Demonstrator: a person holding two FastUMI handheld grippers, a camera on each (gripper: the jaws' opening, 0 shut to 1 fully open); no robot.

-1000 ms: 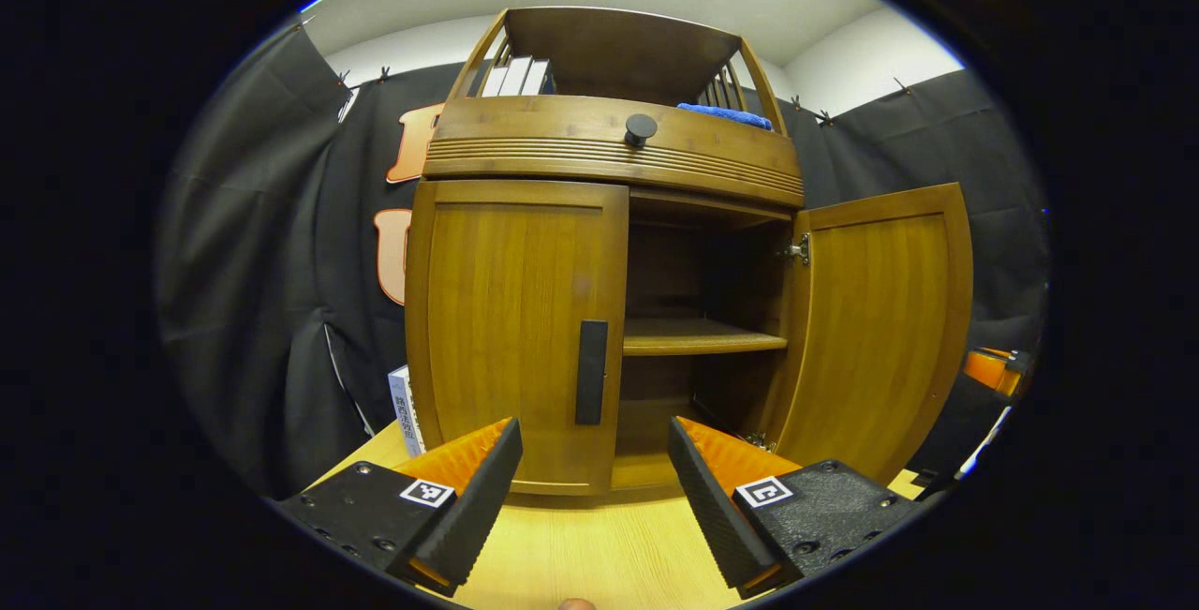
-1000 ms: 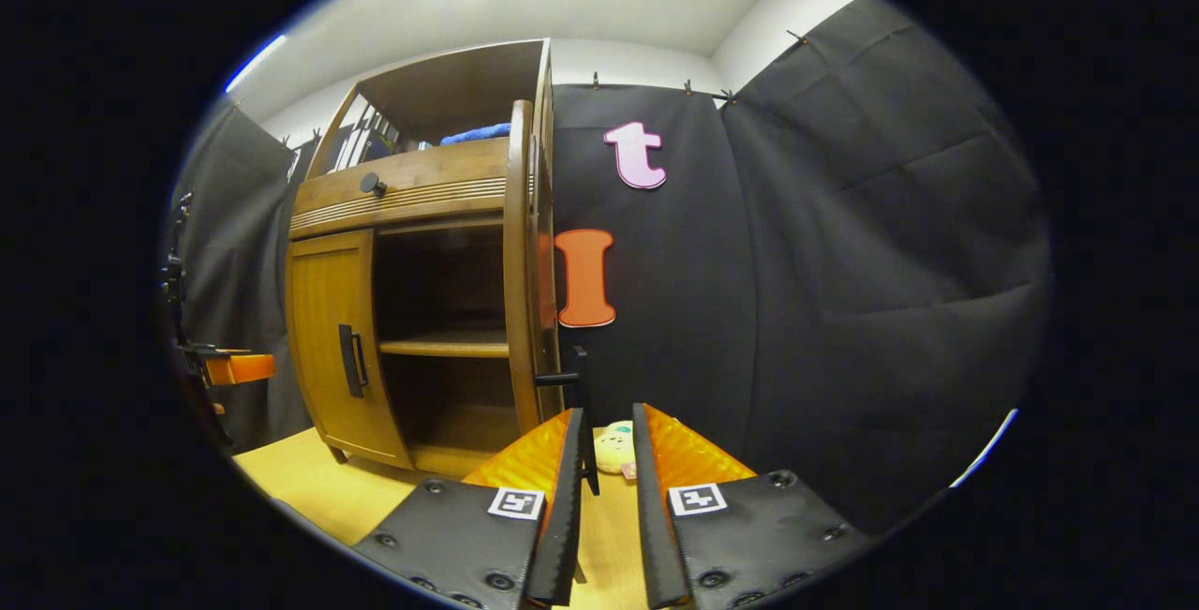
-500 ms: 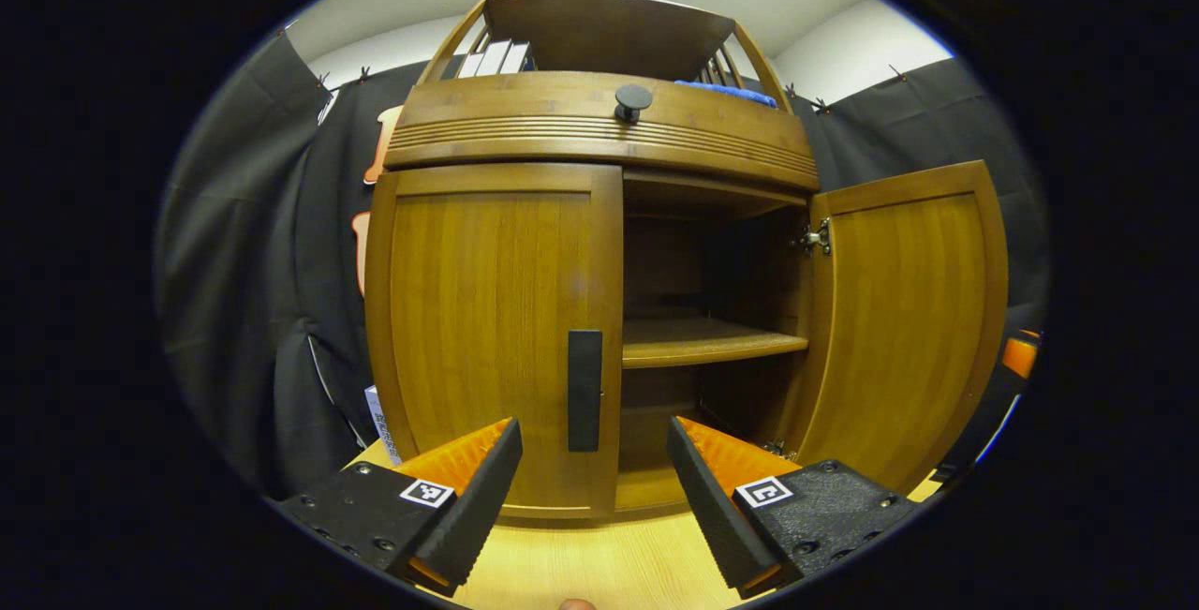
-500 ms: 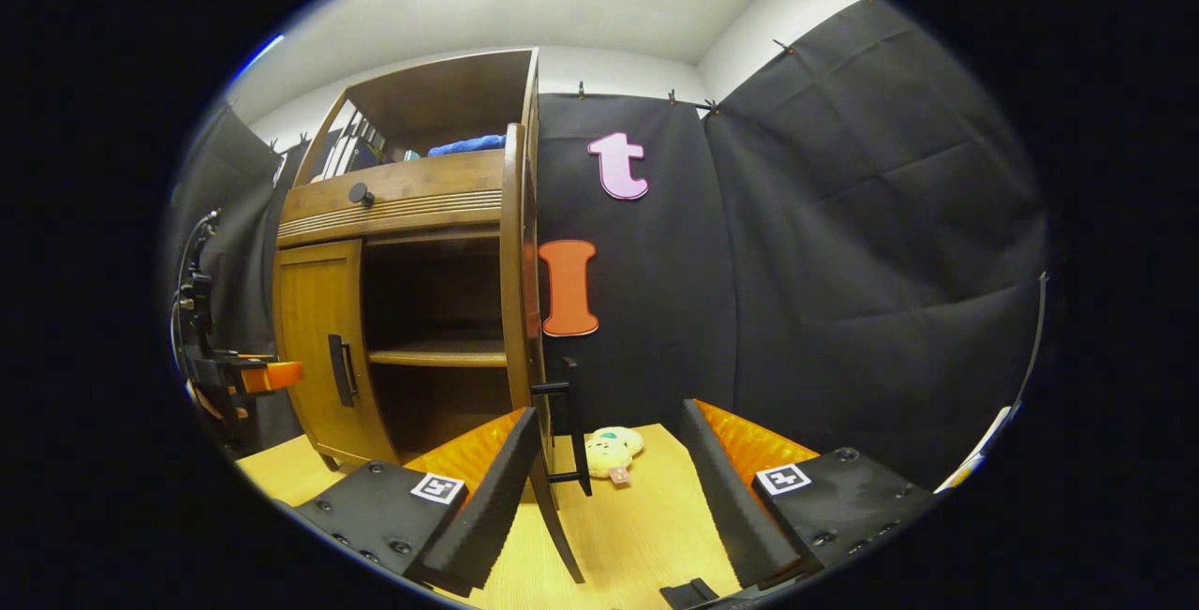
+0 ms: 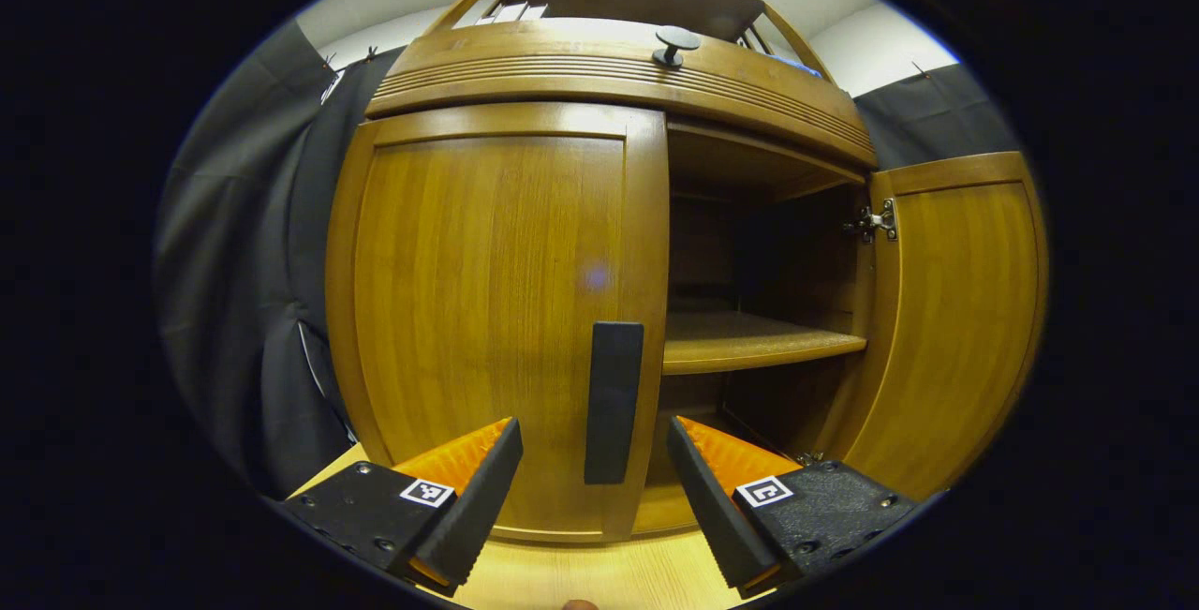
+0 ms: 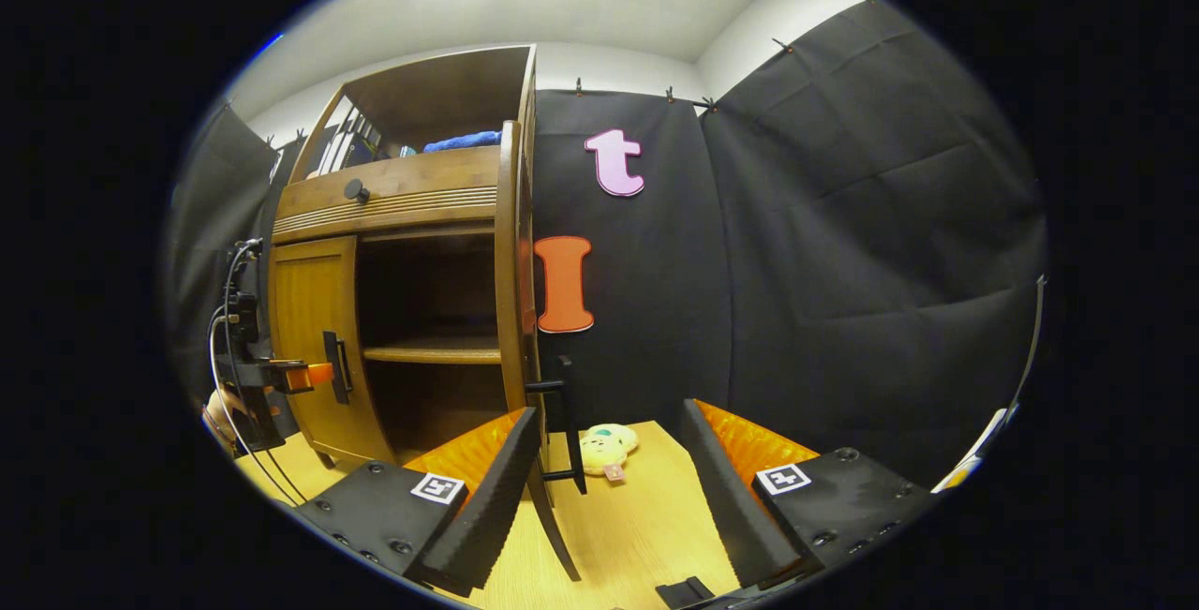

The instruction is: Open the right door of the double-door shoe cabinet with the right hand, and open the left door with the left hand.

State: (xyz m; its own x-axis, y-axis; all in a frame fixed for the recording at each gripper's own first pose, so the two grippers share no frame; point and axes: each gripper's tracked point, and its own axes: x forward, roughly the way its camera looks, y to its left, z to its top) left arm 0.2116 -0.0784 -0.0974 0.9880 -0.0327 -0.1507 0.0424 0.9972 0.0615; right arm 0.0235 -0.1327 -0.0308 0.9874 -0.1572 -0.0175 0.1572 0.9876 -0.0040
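The wooden shoe cabinet (image 5: 581,76) looms close in the left gripper view. Its left door (image 5: 487,291) is closed, with a black vertical handle (image 5: 614,402) at its right edge. My left gripper (image 5: 592,437) is open, and the handle stands just ahead between its fingers, not touched. The right door (image 5: 946,310) hangs wide open, showing a shelf (image 5: 749,343). In the right gripper view the right door (image 6: 510,263) appears edge-on, its handle (image 6: 562,423) just left of my open right gripper (image 6: 611,415). The left gripper (image 6: 281,376) sits beside the left door's handle (image 6: 333,366).
A small plush toy (image 6: 607,446) lies on the light wooden table (image 6: 637,535) behind the open door. A black knob (image 5: 676,40) sticks out of the drawer front above the doors. Books and a blue cloth (image 6: 459,140) rest on the top shelf.
The left gripper has moved closer to the left door's handle. The right gripper has opened, let go of the right door's handle, and stays open beside it.
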